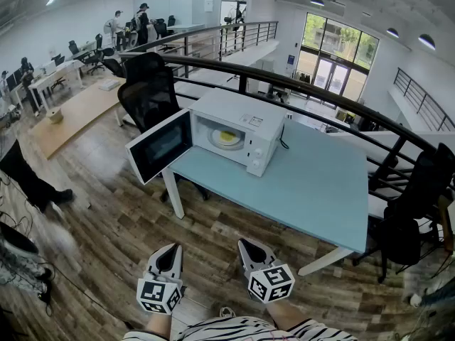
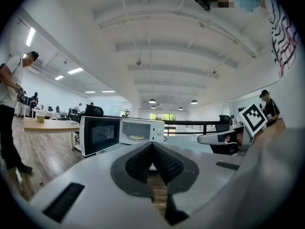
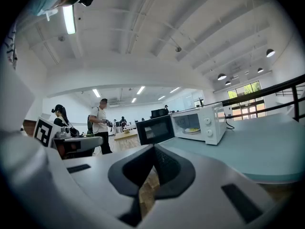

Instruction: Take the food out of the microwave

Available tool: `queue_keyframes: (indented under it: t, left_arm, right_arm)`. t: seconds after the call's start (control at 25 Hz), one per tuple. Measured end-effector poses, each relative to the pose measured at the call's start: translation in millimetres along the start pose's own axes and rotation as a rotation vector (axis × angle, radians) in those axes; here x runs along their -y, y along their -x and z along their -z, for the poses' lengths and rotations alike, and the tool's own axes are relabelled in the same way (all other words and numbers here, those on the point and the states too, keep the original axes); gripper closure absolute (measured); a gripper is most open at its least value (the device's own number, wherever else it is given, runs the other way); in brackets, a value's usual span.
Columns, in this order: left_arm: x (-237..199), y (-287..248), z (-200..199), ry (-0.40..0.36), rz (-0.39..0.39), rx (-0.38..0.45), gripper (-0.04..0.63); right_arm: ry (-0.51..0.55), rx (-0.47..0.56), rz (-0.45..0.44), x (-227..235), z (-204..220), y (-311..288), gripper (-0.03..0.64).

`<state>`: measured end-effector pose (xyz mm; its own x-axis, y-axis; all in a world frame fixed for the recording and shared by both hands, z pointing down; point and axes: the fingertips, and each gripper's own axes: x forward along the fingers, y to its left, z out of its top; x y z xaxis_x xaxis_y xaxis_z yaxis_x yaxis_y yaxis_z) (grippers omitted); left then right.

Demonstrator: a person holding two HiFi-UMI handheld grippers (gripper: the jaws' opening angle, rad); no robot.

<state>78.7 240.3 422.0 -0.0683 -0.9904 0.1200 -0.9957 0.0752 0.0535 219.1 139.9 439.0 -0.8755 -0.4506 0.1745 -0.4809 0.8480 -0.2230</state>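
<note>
Plainly the approach; food (image 1: 227, 138) sits inside the microwave (image 1: 245, 112), door (image 1: 160, 146) open, on the far table (image 1: 313, 190); my left gripper (image 1: 169, 251) and right gripper (image 1: 249, 246) shut, empty; next, step closer, open one.

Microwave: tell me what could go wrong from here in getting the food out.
The open door juts past the table edge; the left gripper could knock it on the way in.
The plate of food lies flat inside the microwave; a rim pinch may tilt and spill it.
The right gripper, like the left, has its jaws shut; reaching in so would only push the plate.
</note>
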Motion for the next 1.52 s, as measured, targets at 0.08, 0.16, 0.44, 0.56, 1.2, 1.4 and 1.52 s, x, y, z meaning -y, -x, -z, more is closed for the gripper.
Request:
queue_keyframes:
  t: [0.08,0.16,0.44,0.56,1.2,1.4,1.52]
  left_arm:
    - [0,-12,1,0.007,0.006,0.014,0.574]
    - [-1,-21,2,0.016,0.005,0.032,0.572]
    - [-2,-54,3,0.024,0.051,0.032,0.571]
    - [-12,-71,1,0.023,0.071,0.033,0.561]
    - [-125,-192,-11,0.031,0.352,-0.059,0.468]
    - [-150,-217,-14,0.012,0.446,-0.079,0.459]
    - [-165,-231,-15,0.003,0.494,-0.088,0.459]
  right_arm:
    - [-0.015,0.016,-0.012,8,-3,-8,0.591]
    - [-0.031,0.037,-0.025,14,-6,-14,0.591]
    - [-0.050,0.038,-0.006,35,-7,-42,0.585]
    - [-0.062,0.035,0.012,41,-9,-59,0.580]
    - [-0.175,0.079,0.283,56,-30,-190,0.480]
    - [-0.192,0.116,0.367,52,-38,-216,0.480]
    - [-0.197,0.137,0.413,50,-42,-231,0.480]
